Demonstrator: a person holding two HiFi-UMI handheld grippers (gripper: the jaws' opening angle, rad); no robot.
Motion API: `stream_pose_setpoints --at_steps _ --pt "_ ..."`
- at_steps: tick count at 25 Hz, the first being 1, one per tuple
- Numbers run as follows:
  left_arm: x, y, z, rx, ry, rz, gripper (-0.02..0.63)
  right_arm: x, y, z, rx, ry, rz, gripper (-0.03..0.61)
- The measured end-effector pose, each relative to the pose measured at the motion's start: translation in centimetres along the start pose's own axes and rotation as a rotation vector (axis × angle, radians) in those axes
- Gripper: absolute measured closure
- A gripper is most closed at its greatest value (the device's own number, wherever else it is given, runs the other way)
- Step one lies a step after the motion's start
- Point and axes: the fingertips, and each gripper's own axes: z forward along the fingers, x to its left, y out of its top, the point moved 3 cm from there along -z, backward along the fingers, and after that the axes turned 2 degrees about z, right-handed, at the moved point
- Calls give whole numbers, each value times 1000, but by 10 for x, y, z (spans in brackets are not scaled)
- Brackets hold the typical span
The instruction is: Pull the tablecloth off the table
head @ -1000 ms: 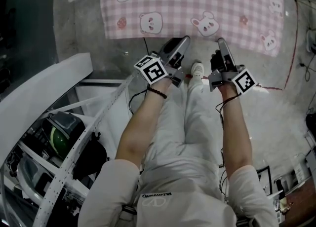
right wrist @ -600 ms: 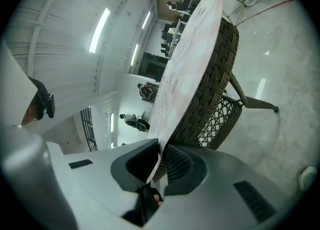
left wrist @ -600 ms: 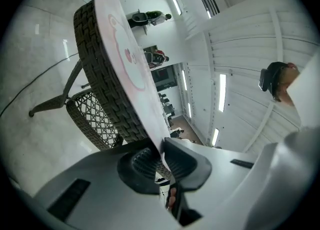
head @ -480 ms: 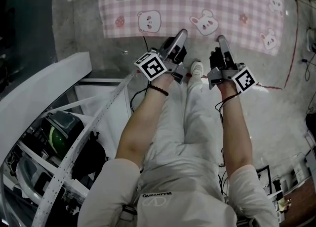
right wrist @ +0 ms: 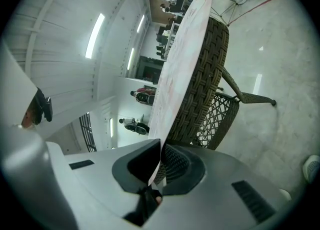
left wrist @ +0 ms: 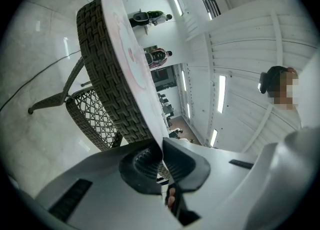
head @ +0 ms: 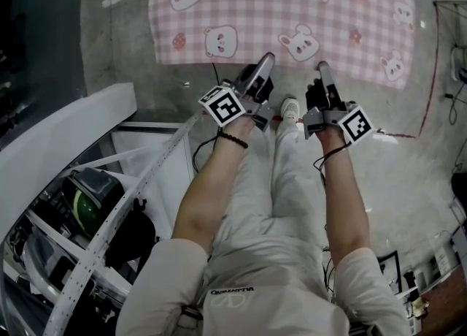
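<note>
Head view: you look down on the pink checked tablecloth (head: 292, 6), spread flat over the table, with both grippers at its near edge.
Left jaws: the left gripper (head: 264, 64) has just been closing its jaws, and now they pinch the edge of the cloth.
Right jaws: the right gripper (head: 322, 68) has its jaws closed on the same edge, a little way along from the left one.
Tablecloth: all of it lies on the table, and the pull has not begun.
Table: the woven table (left wrist: 102, 64) sits right under the cloth, and its rough rim is close to both pairs of jaws.
Bite: each pair of jaws seems to hold only a thin strip of the edge, but you see the cloth side-on, so it is hard to tell how deep it goes.
Slip: if you tug hard and fast, that thin strip could slide out of the jaws.
Twist: if one hand pulls ahead of the other, the cloth could bunch up and drag crooked.
Snag: the cloth might catch on the woven rim, and then the table could slide toward you.
Feet: your shoe (head: 290, 108) is just below the edge, so the cloth could drop onto it and trip you on the floor (head: 117, 42).
</note>
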Motion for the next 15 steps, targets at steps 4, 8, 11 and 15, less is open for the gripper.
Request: stream_pose_setpoints --at_steps 4,8,11,15 --pt "0 -1 0 4 11 -7 611 -2 0 0 2 -14 17 566" --pt "1 -2 -1 9 29 -16 611 -2 -1 0 6 -28 31 566" --pt "3 -3 -1 6 37 -15 611 -5 -1 0 12 -30 35 566" --pt "5 -3 1 3 44 -15 611 -8 1 3 19 -33 38 566"
